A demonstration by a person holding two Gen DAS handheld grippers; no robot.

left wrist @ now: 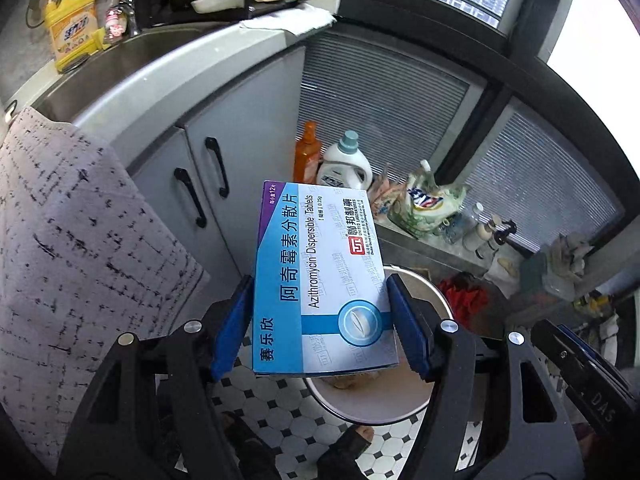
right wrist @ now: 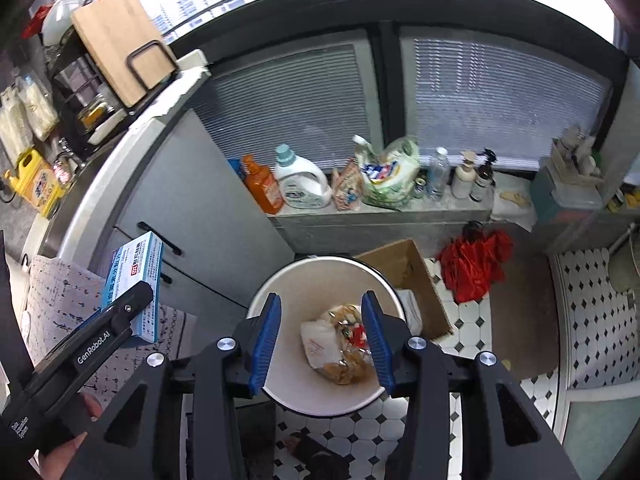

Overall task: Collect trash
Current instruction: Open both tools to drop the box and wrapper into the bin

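Tiled floor [right wrist: 472, 328]: black-and-white pattern, carries the bin.
Round bin [right wrist: 320, 280]: pale interior, stands beside a cardboard box [right wrist: 404, 264]; holds crumpled wrappers [right wrist: 340, 344].
Left claw [left wrist: 322, 320]: blue pads clamped on both long edges of the medicine box, held in the air above the bin's rim.
Right claw [right wrist: 320, 340]: jaws apart, nothing between them, poised over the bin.
Medicine box [left wrist: 320, 272]: blue-and-white, labelled Azithromycin Dispersible Tablets.

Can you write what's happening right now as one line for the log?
left hand-held gripper: shut on medicine box | right hand-held gripper: open, empty | trash bin: below, holds wrappers
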